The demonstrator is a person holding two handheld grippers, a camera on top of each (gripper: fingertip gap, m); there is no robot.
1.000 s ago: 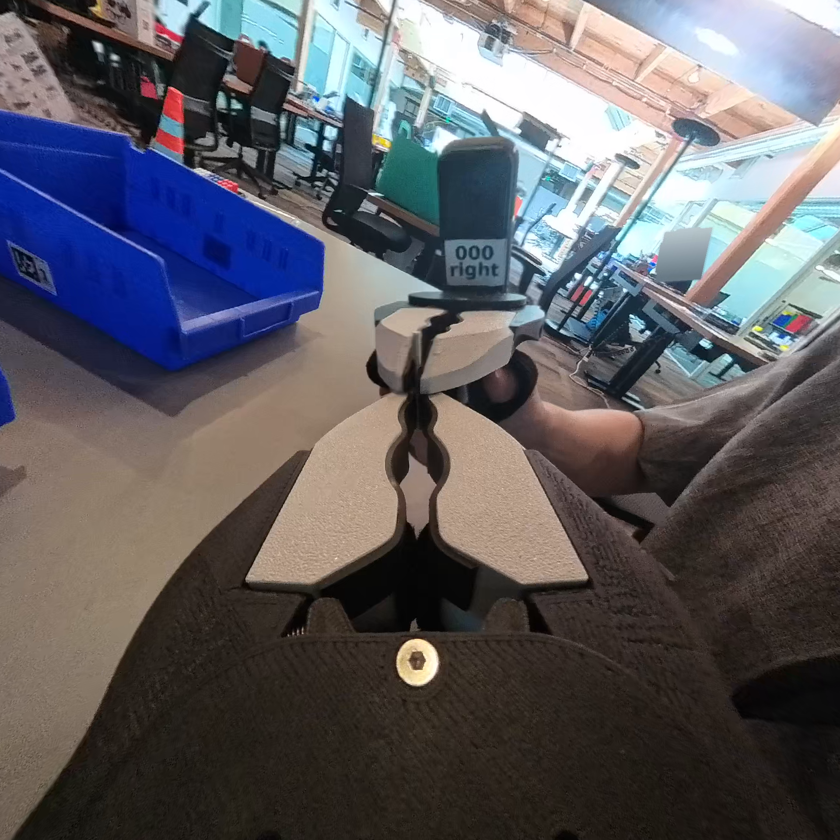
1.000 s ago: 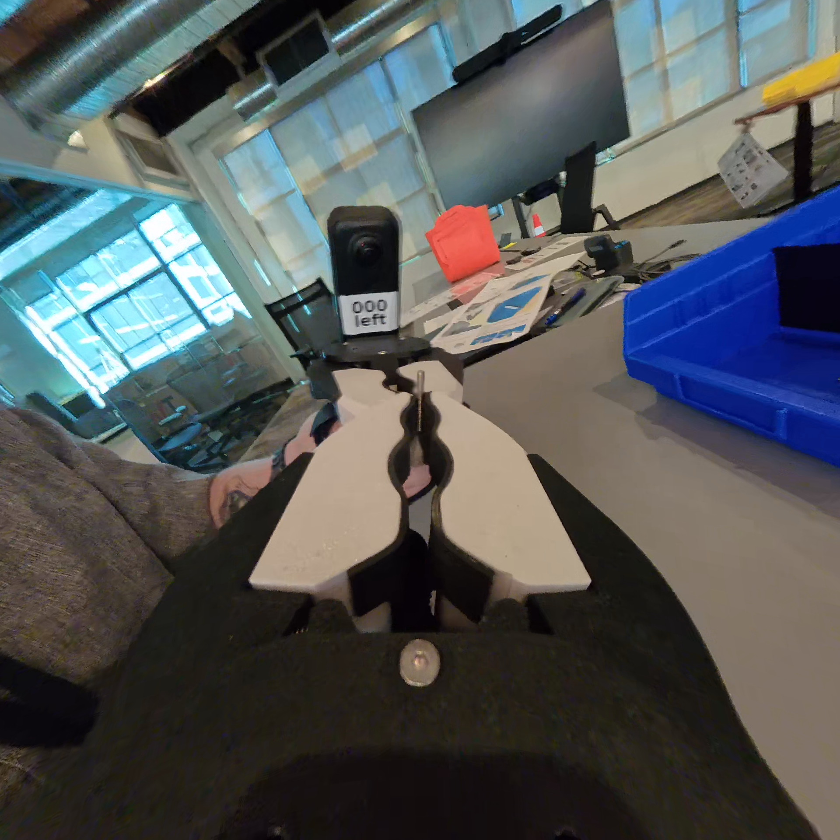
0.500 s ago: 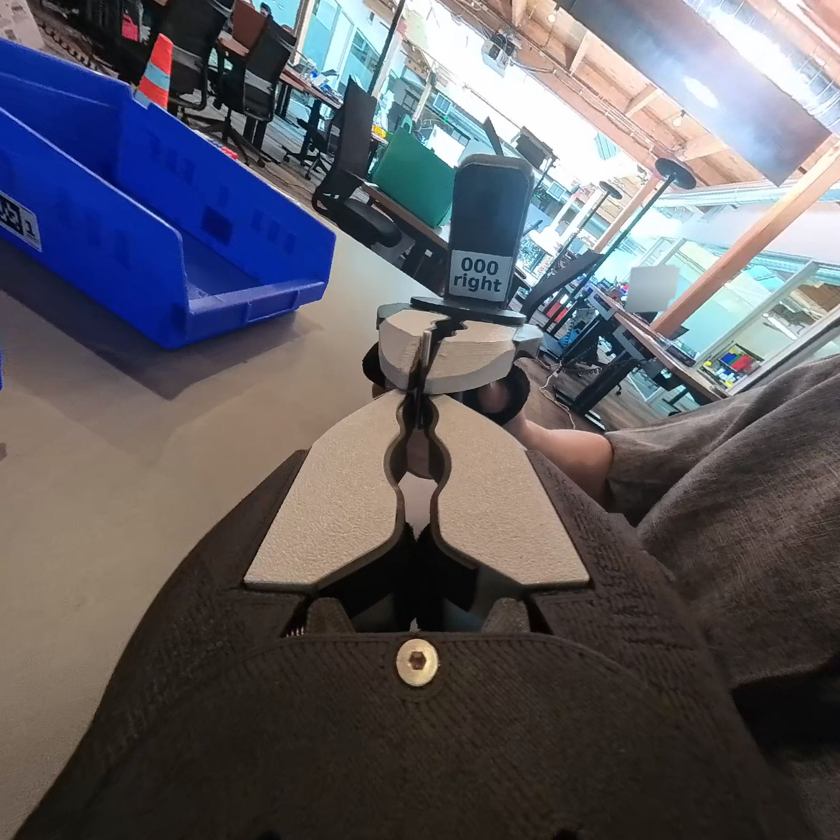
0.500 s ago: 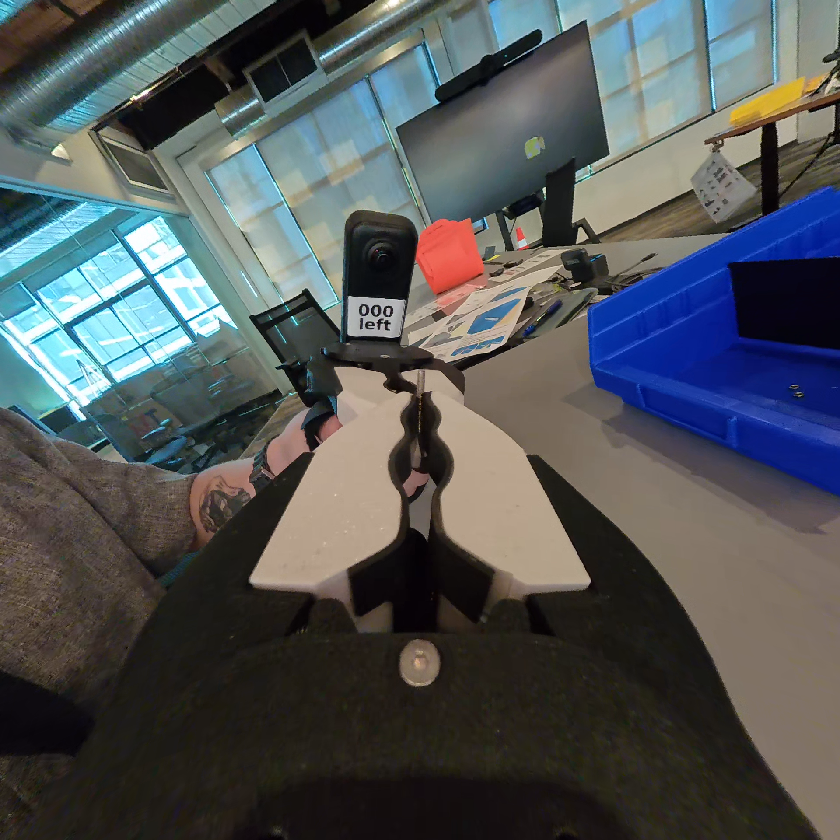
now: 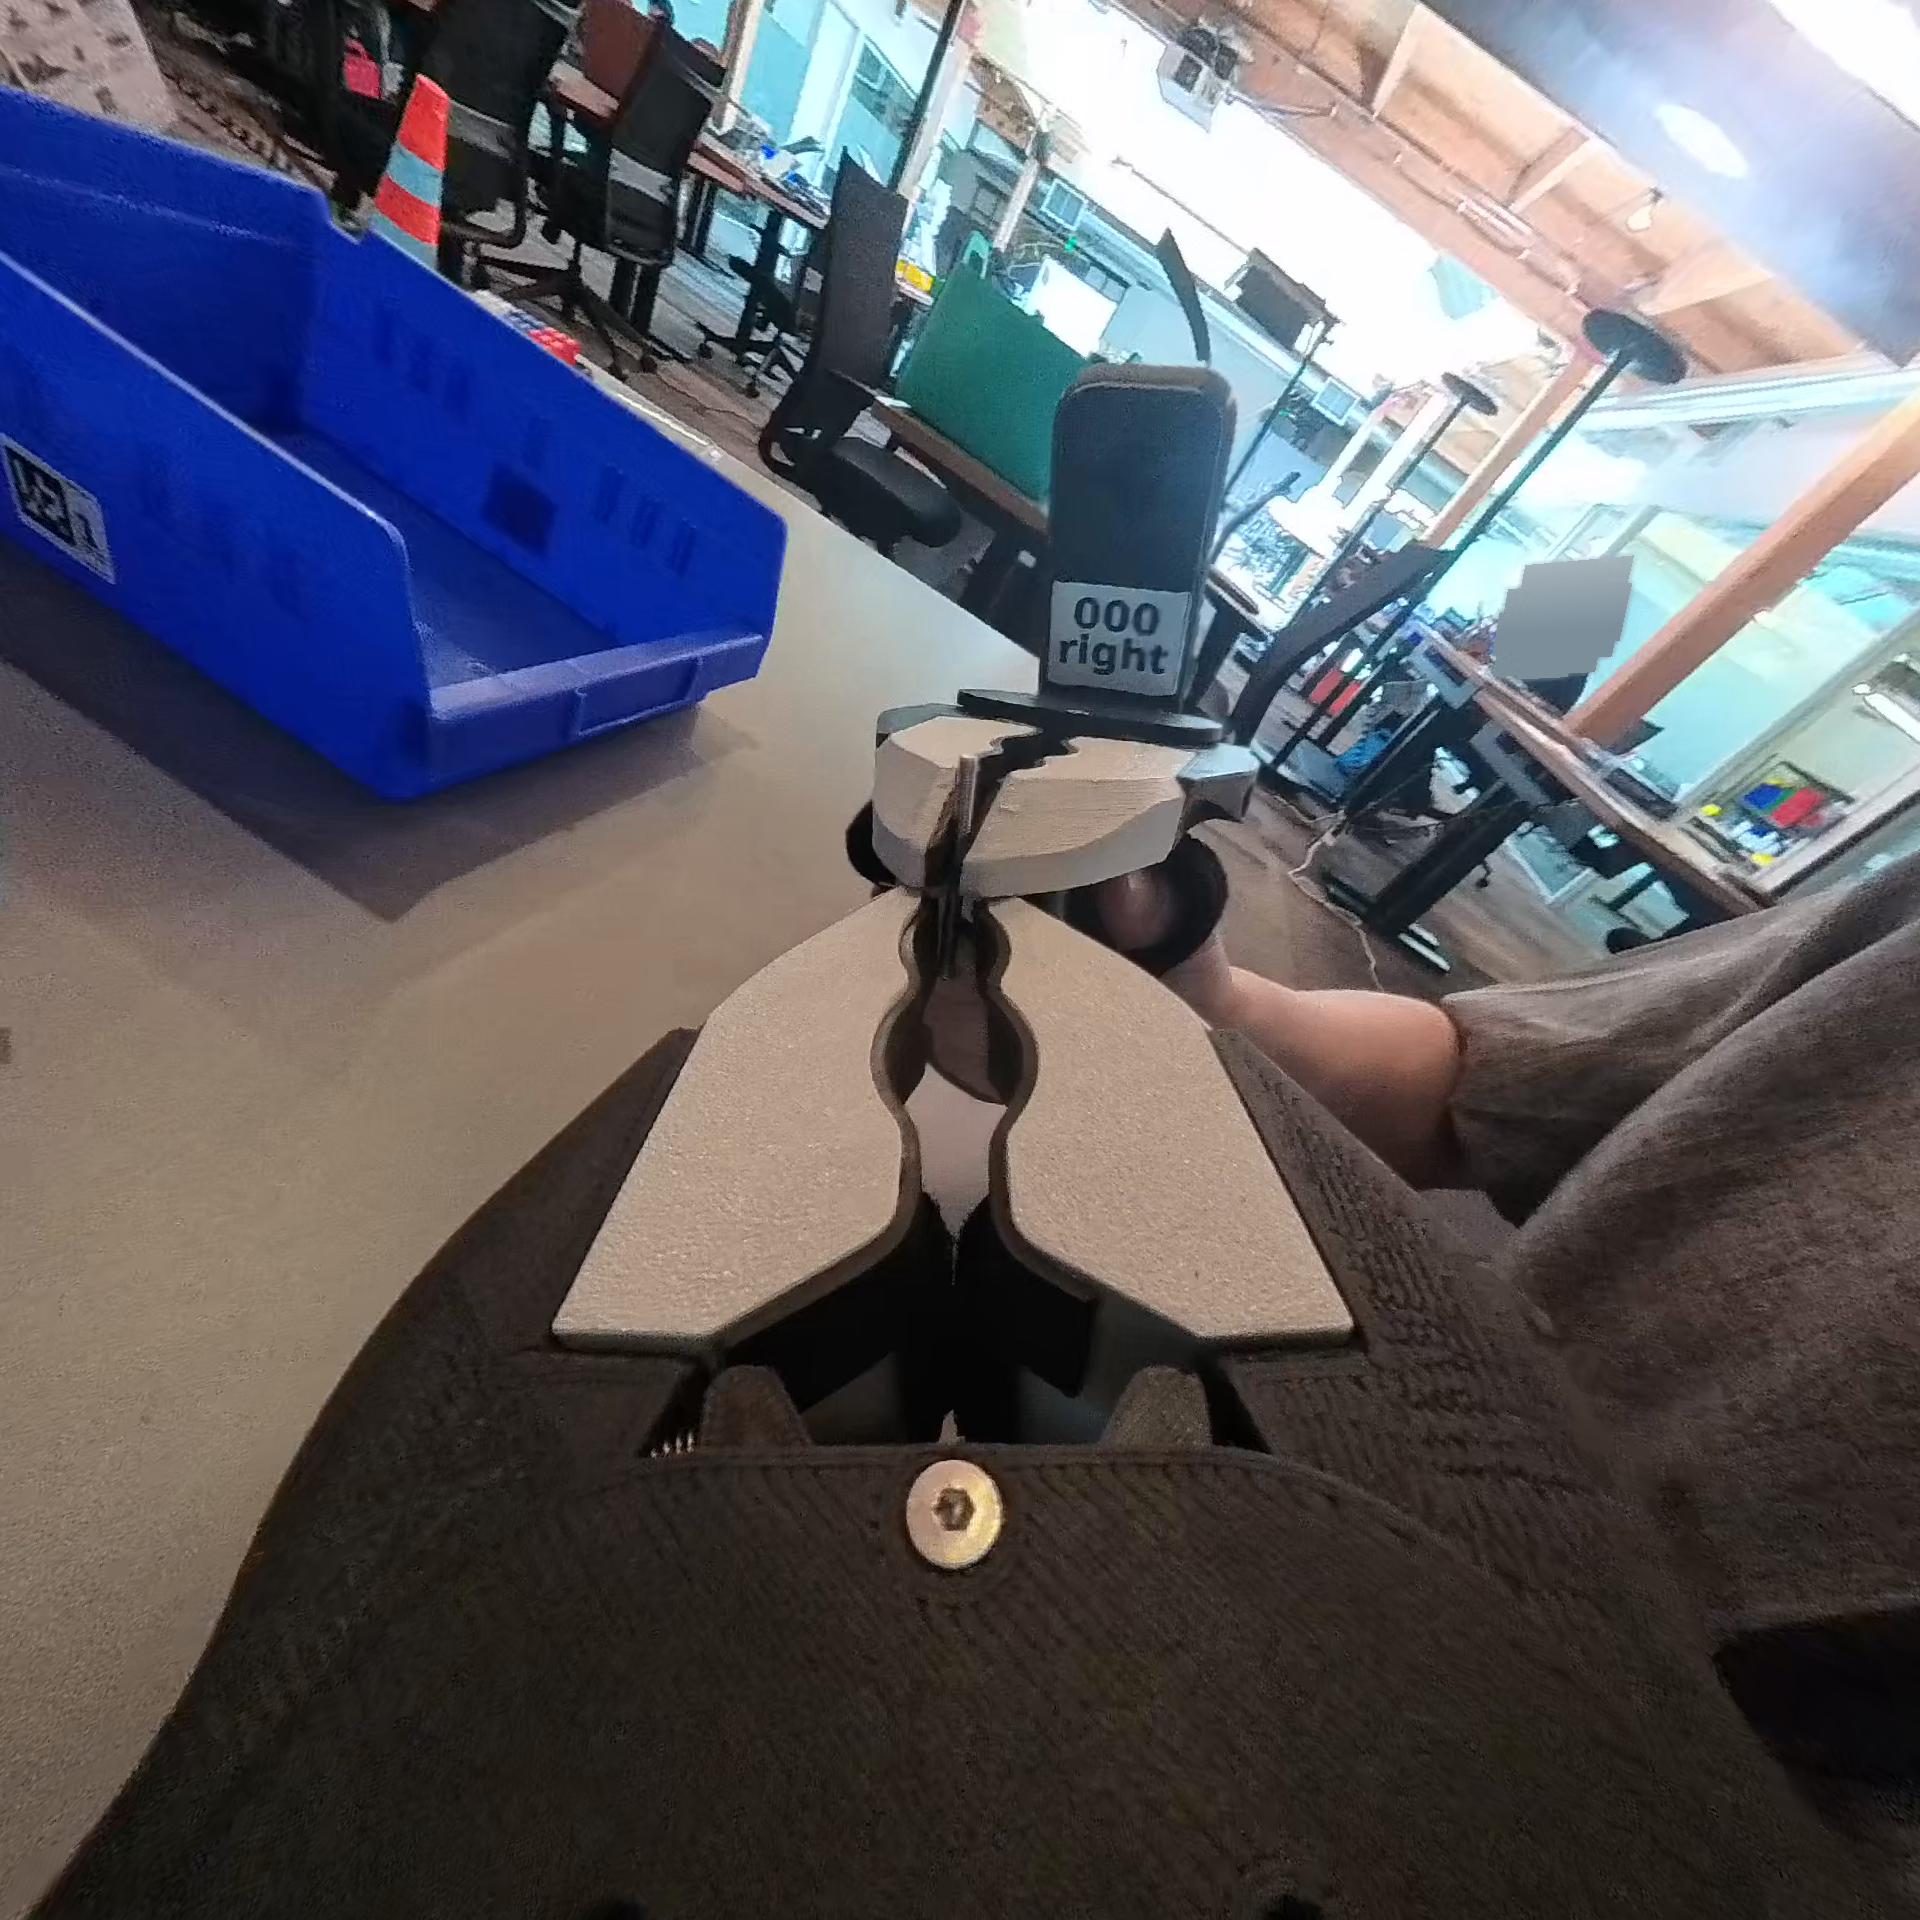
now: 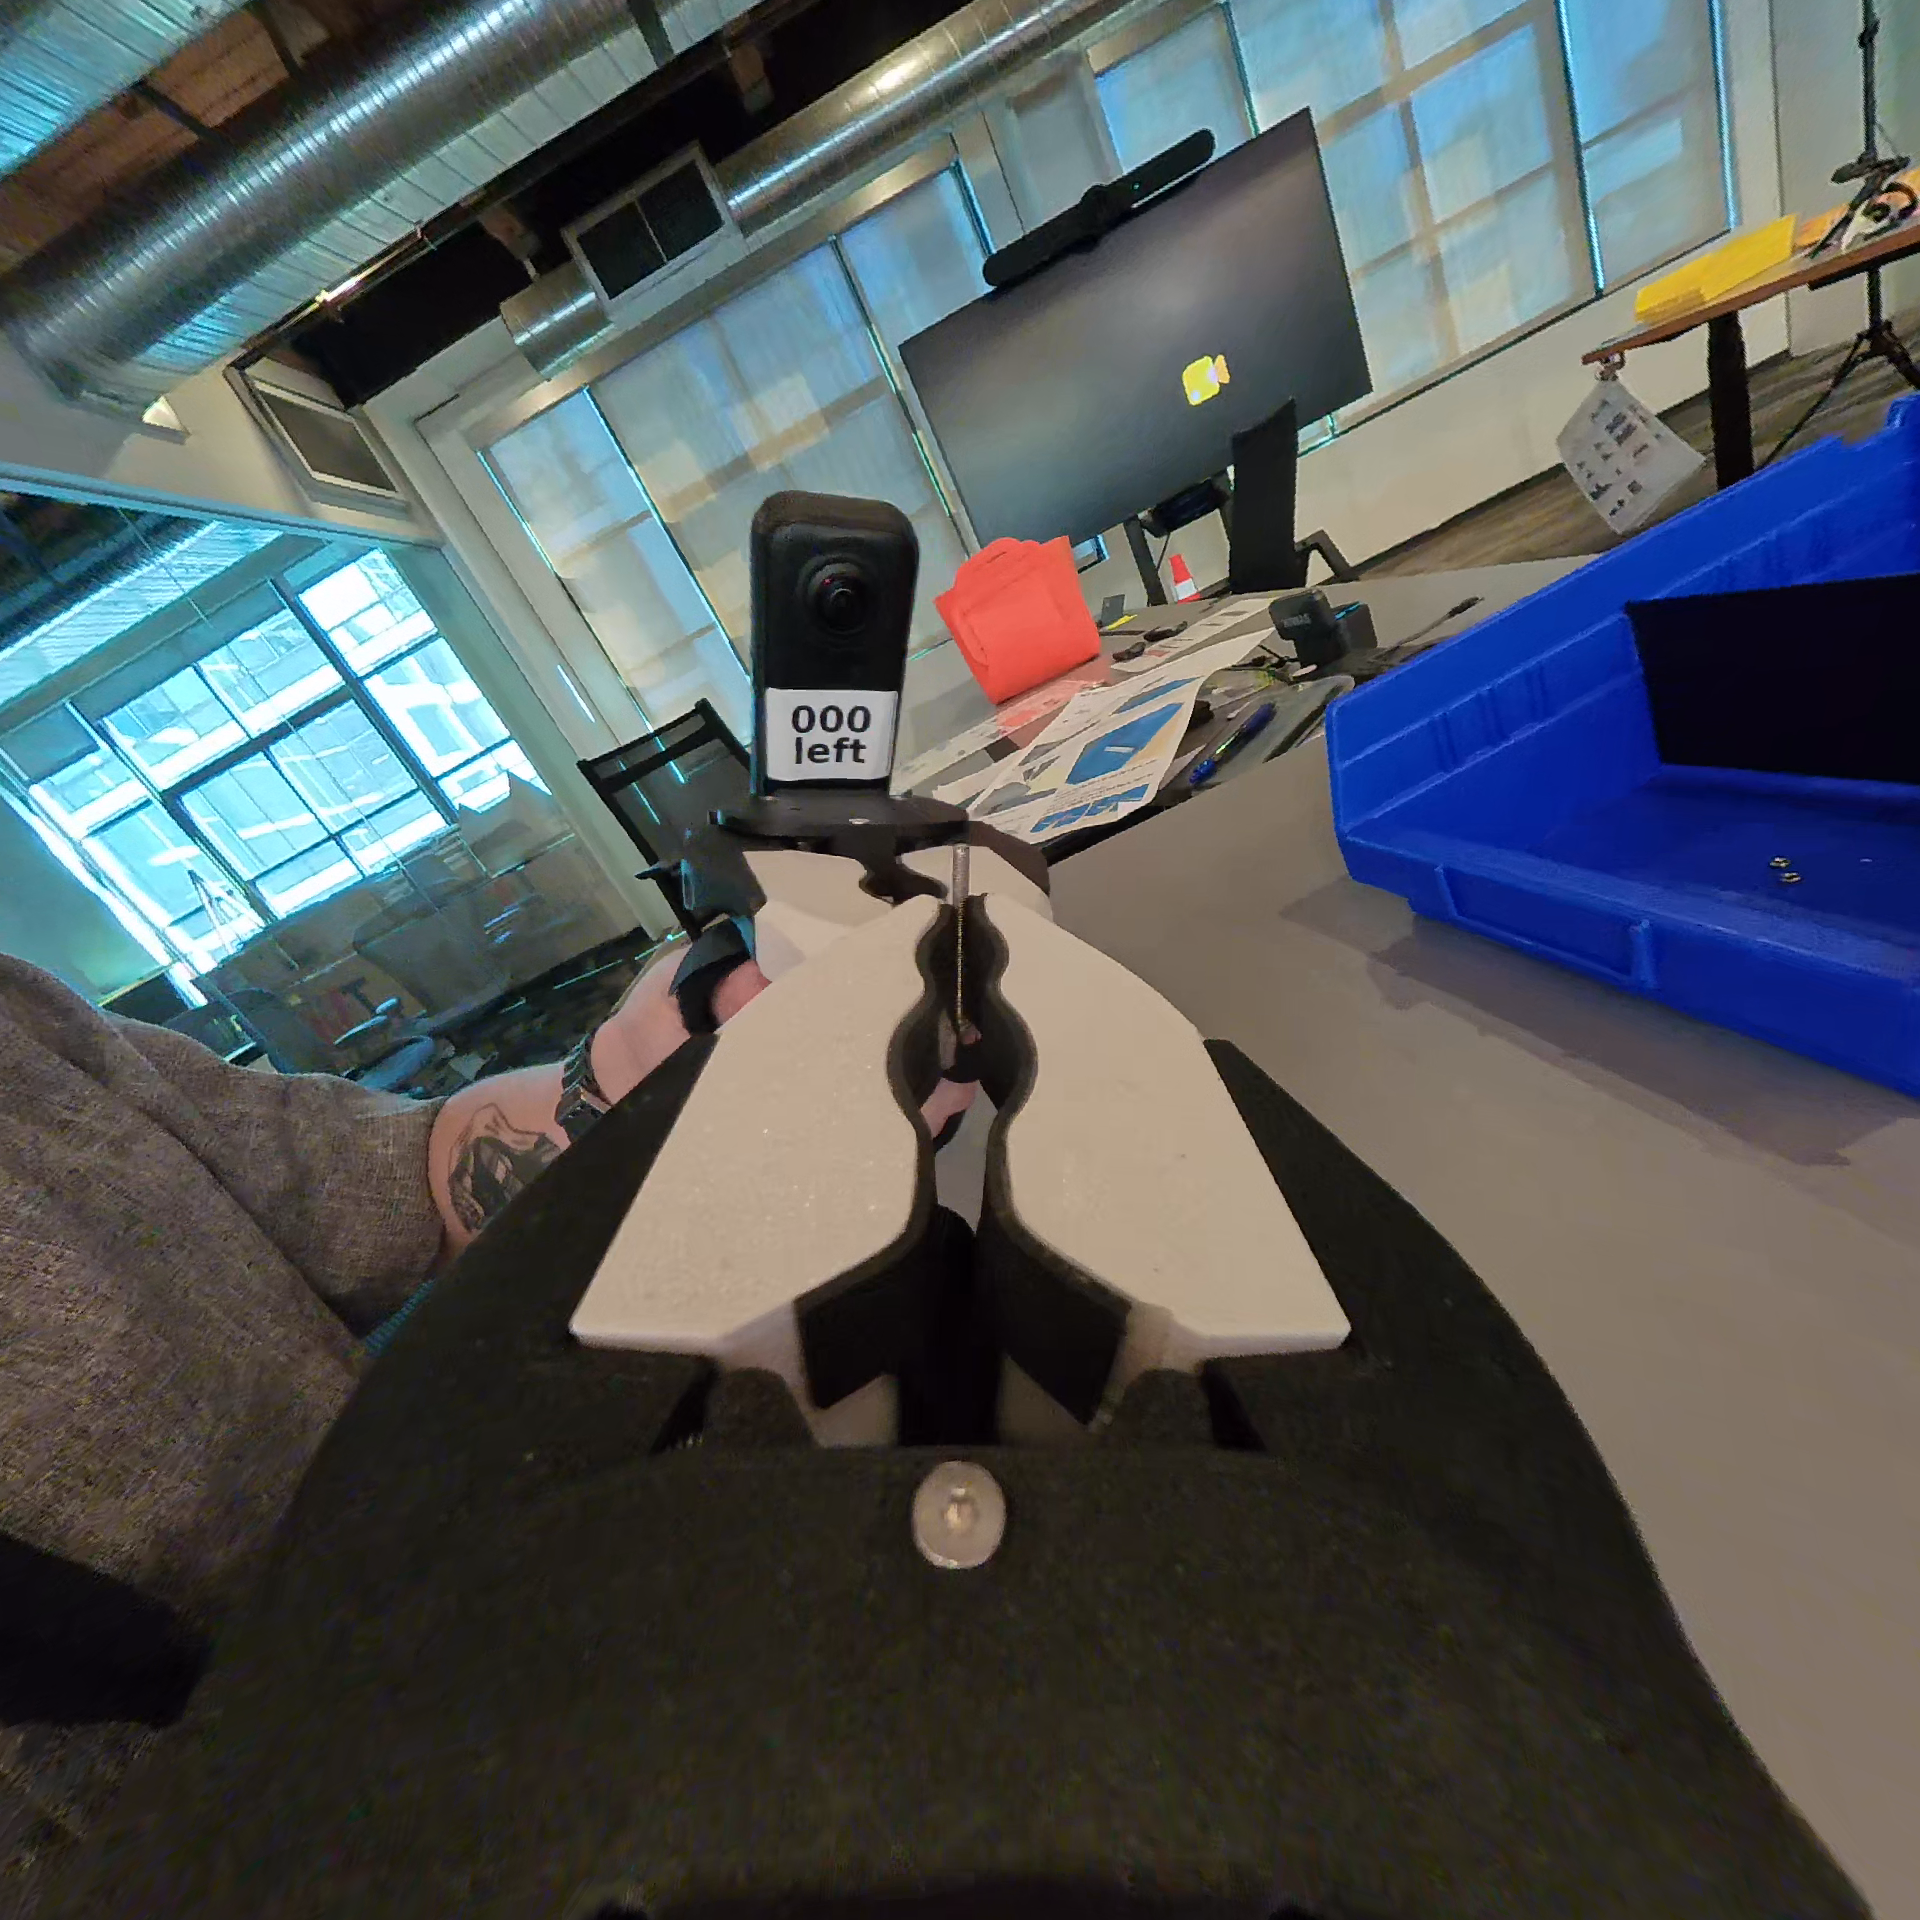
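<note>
Left gripper [image 5: 954,920], fingers pressed together on a thin metal pin [image 5: 963,821]. Right gripper [image 6: 961,925], tip to tip opposite, pinches the same pin. Both grips unchanged; only the aim has swung. Blue bin [image 5: 416,582] stands well beyond on the table [image 5: 208,1039].

Bright daylight from windows [image 6: 748,436], blown-out highlights, wide-angle edge distortion, slight background blur.

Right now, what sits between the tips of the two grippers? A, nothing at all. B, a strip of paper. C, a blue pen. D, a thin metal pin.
D: a thin metal pin stands upright where the closed tips of the left gripper and the right gripper meet nose to nose, above the grey table.
</note>
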